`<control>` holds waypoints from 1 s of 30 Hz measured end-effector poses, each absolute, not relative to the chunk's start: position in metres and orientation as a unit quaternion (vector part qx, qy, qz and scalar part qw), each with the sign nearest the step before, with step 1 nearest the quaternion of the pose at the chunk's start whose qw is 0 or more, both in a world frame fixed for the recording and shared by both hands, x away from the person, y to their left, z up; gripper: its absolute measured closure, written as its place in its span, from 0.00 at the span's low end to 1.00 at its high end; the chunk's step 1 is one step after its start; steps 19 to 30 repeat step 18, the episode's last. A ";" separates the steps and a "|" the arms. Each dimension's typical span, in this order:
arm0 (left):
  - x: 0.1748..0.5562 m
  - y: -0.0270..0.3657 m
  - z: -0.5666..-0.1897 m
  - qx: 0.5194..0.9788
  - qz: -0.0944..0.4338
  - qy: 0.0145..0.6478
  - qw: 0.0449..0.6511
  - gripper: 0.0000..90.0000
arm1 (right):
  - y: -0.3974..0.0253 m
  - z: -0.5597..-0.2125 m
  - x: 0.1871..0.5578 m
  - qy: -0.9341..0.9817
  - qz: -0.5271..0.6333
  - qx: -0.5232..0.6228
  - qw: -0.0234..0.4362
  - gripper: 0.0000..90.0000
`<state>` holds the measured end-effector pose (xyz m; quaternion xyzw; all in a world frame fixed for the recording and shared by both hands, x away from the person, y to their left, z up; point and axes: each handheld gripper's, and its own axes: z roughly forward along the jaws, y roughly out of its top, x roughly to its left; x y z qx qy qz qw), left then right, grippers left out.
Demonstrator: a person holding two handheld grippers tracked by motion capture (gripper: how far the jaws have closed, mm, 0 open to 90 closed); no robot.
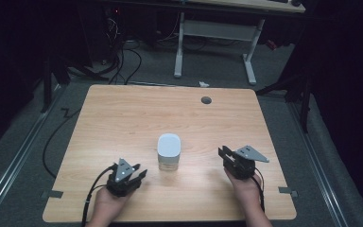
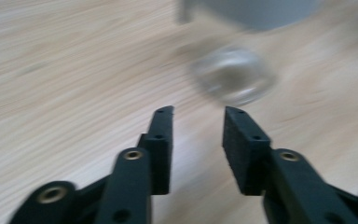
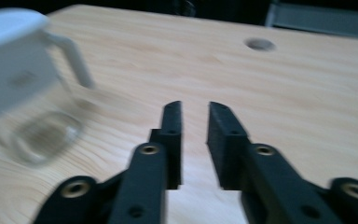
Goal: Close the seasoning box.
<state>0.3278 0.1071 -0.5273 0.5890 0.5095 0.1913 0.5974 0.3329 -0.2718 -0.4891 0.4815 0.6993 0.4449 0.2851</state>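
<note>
A small clear jug with a white top (image 1: pixel 168 151) stands on the wooden table (image 1: pixel 123 118), near the middle and toward the front. My left gripper (image 1: pixel 141 174) rests at the front left, open and empty, aimed toward the jug. The left gripper view shows the jaws (image 2: pixel 198 111) parted, with the jug's glass base (image 2: pixel 233 74) blurred just ahead. To the right of the jug is my right gripper (image 1: pixel 223 152), its jaws (image 3: pixel 195 105) a little apart with nothing between them. The jug's white top and handle (image 3: pixel 16 60) appear at the left of the right gripper view.
A round cable hole (image 1: pixel 206 100) lies near the table's far edge and also appears as a hole (image 3: pixel 259 44) in the right gripper view. Tape tabs (image 1: pixel 287 190) mark the front corners. Behind the table stand white desk legs (image 1: pixel 250 61), and cables (image 1: pixel 52 137) run on the floor at left.
</note>
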 end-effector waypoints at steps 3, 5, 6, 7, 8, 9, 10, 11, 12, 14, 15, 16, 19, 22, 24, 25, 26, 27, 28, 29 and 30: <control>0.333 0.142 -0.533 0.559 0.229 0.542 0.585 0.60 | -0.301 -0.505 0.317 0.682 0.427 0.520 0.286 0.65; 0.334 0.150 -0.534 0.553 0.229 0.552 0.580 0.59 | -0.308 -0.508 0.312 0.678 0.423 0.530 0.284 0.61; 0.333 0.160 -0.535 0.539 0.220 0.570 0.580 0.58 | -0.318 -0.515 0.300 0.665 0.419 0.550 0.282 0.54; 0.333 0.160 -0.535 0.539 0.220 0.570 0.580 0.58 | -0.318 -0.515 0.300 0.665 0.419 0.550 0.282 0.54; 0.331 0.163 -0.534 0.532 0.212 0.573 0.587 0.58 | -0.321 -0.518 0.293 0.660 0.420 0.554 0.285 0.53; 0.330 0.163 -0.533 0.533 0.212 0.571 0.588 0.58 | -0.324 -0.519 0.288 0.657 0.419 0.556 0.288 0.52; 0.328 0.160 -0.531 0.530 0.214 0.570 0.591 0.58 | -0.325 -0.517 0.286 0.663 0.415 0.553 0.286 0.51; 0.328 0.160 -0.531 0.530 0.214 0.570 0.591 0.58 | -0.325 -0.517 0.286 0.663 0.415 0.553 0.286 0.51; 0.327 0.159 -0.531 0.531 0.214 0.569 0.591 0.58 | -0.326 -0.516 0.286 0.666 0.415 0.549 0.288 0.51; 0.327 0.156 -0.531 0.531 0.220 0.566 0.591 0.58 | -0.329 -0.518 0.289 0.663 0.413 0.556 0.286 0.49; 0.328 0.156 -0.531 0.533 0.222 0.565 0.589 0.58 | -0.329 -0.518 0.289 0.663 0.413 0.556 0.286 0.49; 0.327 0.155 -0.532 0.532 0.220 0.567 0.589 0.58 | -0.329 -0.519 0.289 0.664 0.412 0.556 0.284 0.48; 0.327 0.155 -0.534 0.535 0.219 0.567 0.586 0.58 | -0.327 -0.519 0.289 0.670 0.406 0.550 0.290 0.44; 0.327 0.155 -0.534 0.535 0.219 0.567 0.586 0.58 | -0.327 -0.519 0.289 0.670 0.406 0.550 0.290 0.44; 0.327 0.155 -0.534 0.535 0.219 0.567 0.586 0.58 | -0.327 -0.519 0.289 0.670 0.406 0.550 0.290 0.44; 0.327 0.155 -0.534 0.535 0.219 0.567 0.586 0.58 | -0.327 -0.519 0.289 0.670 0.406 0.550 0.290 0.44; 0.327 0.155 -0.534 0.535 0.219 0.567 0.586 0.58 | -0.327 -0.519 0.289 0.670 0.406 0.550 0.290 0.44; 0.327 0.155 -0.534 0.535 0.219 0.567 0.586 0.58 | -0.327 -0.519 0.289 0.670 0.406 0.550 0.290 0.44; 0.327 0.155 -0.534 0.535 0.219 0.567 0.586 0.58 | -0.327 -0.519 0.289 0.670 0.406 0.550 0.290 0.44; 0.327 0.155 -0.534 0.535 0.219 0.567 0.586 0.58 | -0.327 -0.519 0.289 0.670 0.406 0.550 0.290 0.44; 0.327 0.155 -0.534 0.535 0.219 0.567 0.586 0.58 | -0.327 -0.519 0.289 0.670 0.406 0.550 0.290 0.44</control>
